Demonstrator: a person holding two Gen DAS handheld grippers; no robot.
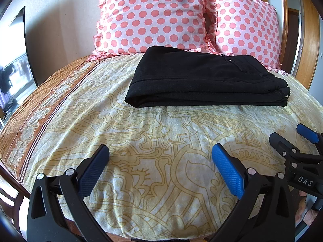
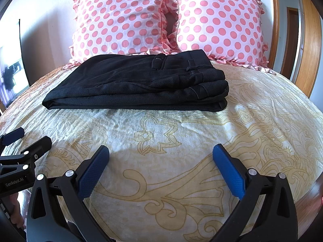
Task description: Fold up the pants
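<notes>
Black pants [image 1: 201, 78] lie folded into a flat stack on the bed, in front of the pillows; they also show in the right wrist view [image 2: 141, 84]. My left gripper [image 1: 160, 151] is open and empty, hovering over the bedspread well short of the pants. My right gripper [image 2: 161, 151] is open and empty too, at the same distance from the pants. The right gripper shows at the right edge of the left wrist view [image 1: 290, 135], and the left gripper at the left edge of the right wrist view [image 2: 26, 137].
Cream bedspread [image 1: 161, 133] with gold pattern and an orange border on the left. Two pink polka-dot pillows [image 1: 153, 14] [image 1: 246, 26] lean on the wall behind the pants. A wooden door frame [image 2: 308, 46] stands at the right, a window [image 1: 12, 70] at the left.
</notes>
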